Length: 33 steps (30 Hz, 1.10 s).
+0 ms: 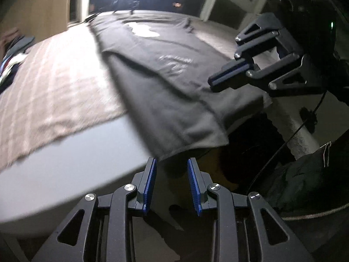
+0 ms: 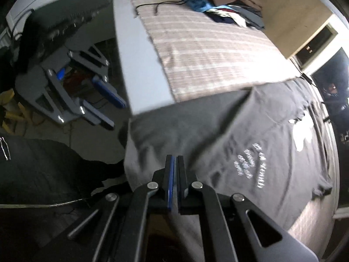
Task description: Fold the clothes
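A dark grey T-shirt (image 1: 161, 69) with white print lies spread on the bed, its hem hanging over the near edge; it also shows in the right wrist view (image 2: 250, 135). My left gripper (image 1: 172, 163) is open and empty, just below the hanging hem corner; it also shows in the right wrist view (image 2: 115, 113), off the bed's edge. My right gripper (image 2: 175, 160) has its jaws shut, over the hem area of the shirt; whether cloth is pinched between them cannot be told. It also shows in the left wrist view (image 1: 212, 85), above the shirt's hem.
A striped beige blanket (image 2: 213, 50) covers the white mattress (image 2: 139, 65) beside the shirt. A pile of clothes (image 2: 224, 6) lies at the bed's far end. Cables (image 2: 152, 4) run near the bed's far end. A dark bag (image 2: 43, 168) sits on the floor.
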Motion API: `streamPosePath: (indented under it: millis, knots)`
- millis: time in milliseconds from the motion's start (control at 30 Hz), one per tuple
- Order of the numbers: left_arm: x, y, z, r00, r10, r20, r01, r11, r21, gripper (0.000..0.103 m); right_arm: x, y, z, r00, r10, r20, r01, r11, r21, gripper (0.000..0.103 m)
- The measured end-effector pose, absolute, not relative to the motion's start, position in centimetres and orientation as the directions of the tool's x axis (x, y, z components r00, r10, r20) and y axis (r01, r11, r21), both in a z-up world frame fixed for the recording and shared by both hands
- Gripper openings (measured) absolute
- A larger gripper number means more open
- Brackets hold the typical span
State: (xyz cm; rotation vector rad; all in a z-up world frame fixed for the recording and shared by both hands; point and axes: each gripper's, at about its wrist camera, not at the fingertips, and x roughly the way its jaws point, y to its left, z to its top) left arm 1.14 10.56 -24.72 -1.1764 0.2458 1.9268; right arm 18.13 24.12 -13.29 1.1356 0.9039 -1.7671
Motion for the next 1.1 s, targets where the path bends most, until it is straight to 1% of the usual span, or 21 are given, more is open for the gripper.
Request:
streamPosePath:
  millis: [100, 133, 167, 233, 400, 433, 500, 633, 800, 967, 1100]
  knots:
    - [0.5, 11.0, -24.5, -0.201, 0.56, -0.804, -0.751, -0.615, -0.24, 0.028, 19.3, 23.5, -13.5, -0.183, -0.302, -0.936, 0.909, -0.415, -0.044, 0.004]
    - [0.4, 10.3, -24.5, -0.202, 0.561, -0.803, -0.744, -0.621, -0.246, 0.028, 19.7, 23.2, -13.7, -0.161, -0.318, -0.934, 0.91, -0.415, -0.016, 0.009]
    - [0.6, 9.6, -24.4, -0.208, 0.554, -0.806, -0.732, -0.635, -0.248, 0.028, 20.4, 22.7, -14.0, -0.141, -0.331, -0.933, 0.913, -0.408, 0.007, 0.018]
    - [0.8, 8.0, -24.4, -0.219, 0.539, -0.813, -0.705, -0.663, -0.25, 0.028, 22.1, 21.1, -15.4, -0.118, -0.344, -0.932, 0.928, -0.371, 0.019, 0.028]
    - [1.6, 5.2, -24.6, -0.235, 0.506, -0.83, -0.655, -0.713, -0.249, 0.028, 22.9, 18.3, -18.7, -0.161, -0.284, -0.945, 0.95, -0.303, -0.07, 0.028]
    - [1.7, 5.2, -24.7, -0.237, 0.508, -0.828, -0.655, -0.713, -0.25, 0.028, 23.1, 17.9, -19.1, -0.165, -0.282, -0.945, 0.956, -0.283, -0.082, 0.028]
    - [1.9, 5.3, -25.0, -0.241, 0.512, -0.825, -0.654, -0.713, -0.251, 0.028, 23.0, 18.1, -18.6, -0.156, -0.282, -0.947, 0.962, -0.26, -0.08, 0.002]
    - [2.0, 6.4, -25.5, -0.223, 0.532, -0.817, -0.68, -0.686, -0.261, 0.028, 22.4, 18.6, -17.5, -0.143, -0.258, -0.955, 0.965, -0.252, -0.077, 0.001]
    - [1.3, 8.7, -25.4, -0.202, 0.563, -0.802, -0.733, -0.629, -0.258, 0.028, 21.9, 19.4, -15.7, -0.179, -0.262, -0.948, 0.961, -0.255, -0.111, 0.002]
    - [-0.6, 10.9, -24.1, -0.171, 0.641, -0.748, -0.77, -0.561, -0.305, 0.028, 21.4, 20.3, -13.8, -0.214, -0.265, -0.94, 0.955, -0.258, -0.145, 0.001]
    - [-1.6, 12.8, -23.5, -0.155, 0.674, -0.723, -0.797, -0.517, -0.312, 0.028, 21.0, 20.9, -12.3, -0.242, -0.267, -0.933, 0.95, -0.26, -0.172, 0.001]
